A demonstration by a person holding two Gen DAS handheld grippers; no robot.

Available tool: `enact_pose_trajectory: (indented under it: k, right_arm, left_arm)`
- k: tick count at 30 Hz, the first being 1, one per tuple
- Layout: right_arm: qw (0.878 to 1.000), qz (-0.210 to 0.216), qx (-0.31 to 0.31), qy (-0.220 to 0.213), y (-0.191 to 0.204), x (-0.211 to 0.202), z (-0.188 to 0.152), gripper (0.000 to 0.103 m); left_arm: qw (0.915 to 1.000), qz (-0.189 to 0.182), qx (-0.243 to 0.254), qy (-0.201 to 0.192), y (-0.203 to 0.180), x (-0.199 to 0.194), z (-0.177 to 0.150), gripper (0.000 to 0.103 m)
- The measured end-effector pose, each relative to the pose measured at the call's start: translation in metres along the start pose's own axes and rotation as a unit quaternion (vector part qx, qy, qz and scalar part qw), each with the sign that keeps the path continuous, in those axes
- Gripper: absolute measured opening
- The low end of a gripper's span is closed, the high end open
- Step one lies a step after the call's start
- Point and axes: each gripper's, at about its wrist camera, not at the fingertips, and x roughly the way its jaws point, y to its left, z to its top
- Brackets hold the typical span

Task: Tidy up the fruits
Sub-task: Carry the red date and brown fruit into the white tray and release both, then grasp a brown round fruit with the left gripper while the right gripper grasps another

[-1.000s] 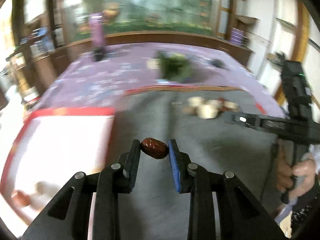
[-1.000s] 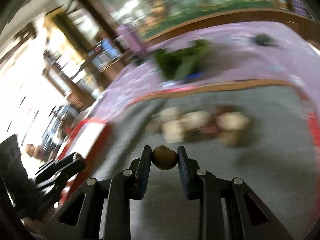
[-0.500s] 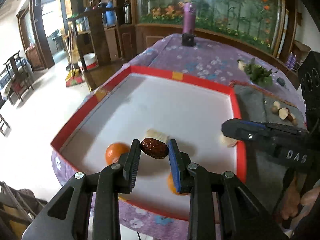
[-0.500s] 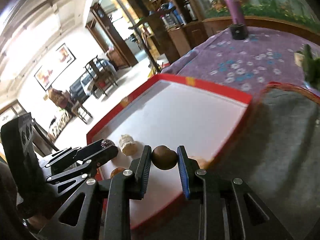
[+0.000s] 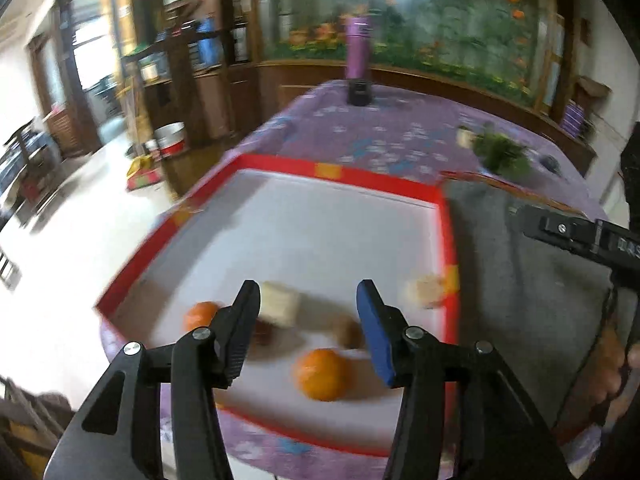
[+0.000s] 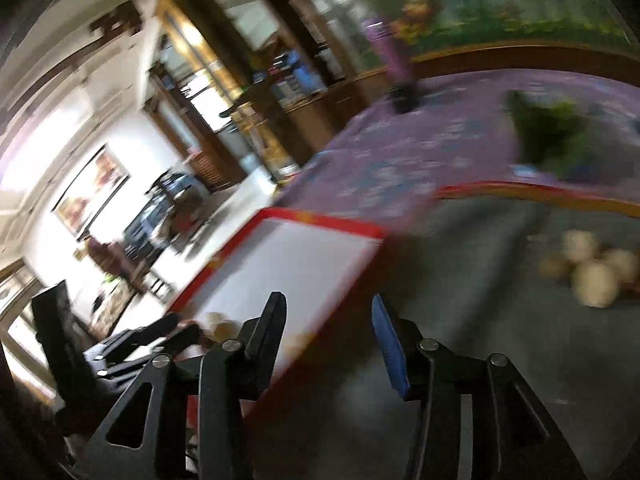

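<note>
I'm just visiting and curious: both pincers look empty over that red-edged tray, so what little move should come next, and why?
Probably swing the right gripper, whose jaws are opening with nothing between them, over to the pale fruits on the grey mat. The left gripper, also opening and empty, hangs above the tray, where oranges already lie.

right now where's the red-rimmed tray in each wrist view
Left wrist: red-rimmed tray fills the centre, fruit at its near end.
Right wrist: same tray sits left of centre, tilted, beside the grey mat.
Shared landmark: purple bottle at the table's far end.
</note>
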Motion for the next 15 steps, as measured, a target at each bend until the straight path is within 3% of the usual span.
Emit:
enact_pose_trajectory:
  k: [8,11,15]
  right_arm:
    - [0.989,-0.13,0.072,-0.013,-0.124,-0.085,-0.021,0.048]
    - [0.98,-0.184,0.072,-0.001,-0.154,-0.092,-0.017,0.048]
    - [0.976,-0.204,0.071,0.019,-0.178,-0.077,-0.006,0.048]
  left_arm:
    - [0.9898,-0.092,0.105,0.027,-0.111,0.014,0.008,0.049]
    - [0.9846,-0.11,0.131,0.035,-0.147,0.02,0.015,0.049]
    - [0.9797,-0.128,0.147,0.046,-0.173,0.02,0.022,0.049]
